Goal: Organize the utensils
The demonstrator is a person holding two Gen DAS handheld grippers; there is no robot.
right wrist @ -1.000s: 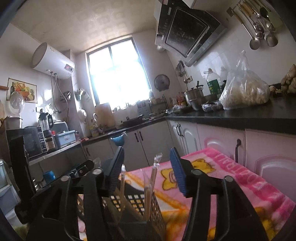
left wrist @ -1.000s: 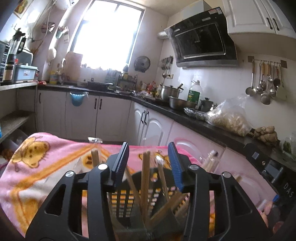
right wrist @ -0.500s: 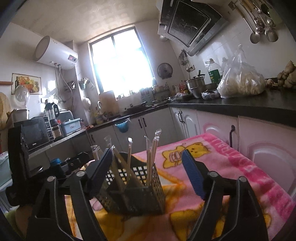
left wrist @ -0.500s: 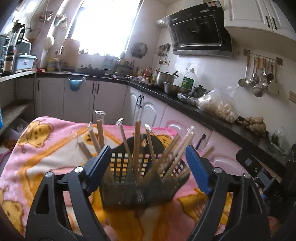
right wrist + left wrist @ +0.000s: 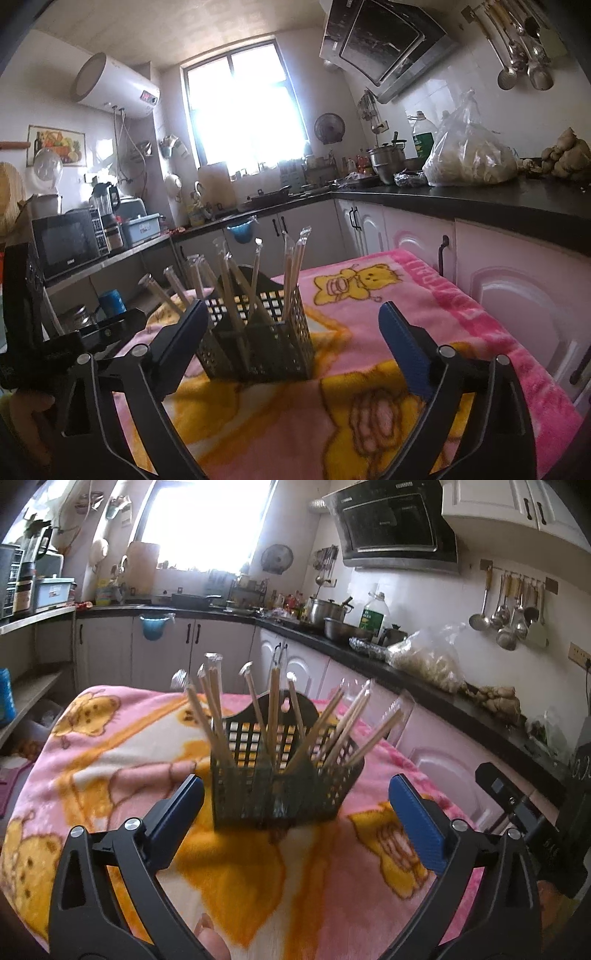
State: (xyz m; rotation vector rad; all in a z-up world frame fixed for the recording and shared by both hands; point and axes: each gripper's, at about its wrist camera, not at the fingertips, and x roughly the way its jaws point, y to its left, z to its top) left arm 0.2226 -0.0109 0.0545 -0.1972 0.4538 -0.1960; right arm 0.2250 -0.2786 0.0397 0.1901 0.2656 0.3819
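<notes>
Chopsticks [image 5: 274, 705], each in a clear wrapper, stand fanned out in a dark perforated holder [image 5: 280, 779] at the centre of the left wrist view. That holder sits upright on a pink blanket with yellow bears [image 5: 110, 746], which covers the desk. Some sticks lean toward the left of the frame, some stand nearly upright in the middle, and several tilt toward the right. A raised back panel with a hanging hole rises behind the middle sticks.

Left tool [image 5: 295, 812] sits low in the frame with its blue-padded fingers [image 5: 417, 827] spread wide, gripping nothing; the holder lies just beyond the gap between them, not touched. A fingertip of the person shows at the bottom edge.

In the right wrist view, the same holder [image 5: 258, 347] appears left of centre, with the chopsticks [image 5: 291, 273] sticking up out of it. Right tool [image 5: 291, 332] is likewise spread wide and holds nothing; its left finger overlaps the holder's near corner in the picture, though whether they touch cannot be told. The other tool's black body shows at the far left edge.

Behind, a dark countertop [image 5: 424, 686] runs along the right of the frame, carrying a plastic bag [image 5: 469, 155] and pots. Ladles [image 5: 506, 613] hang on the wall at the upper right.
</notes>
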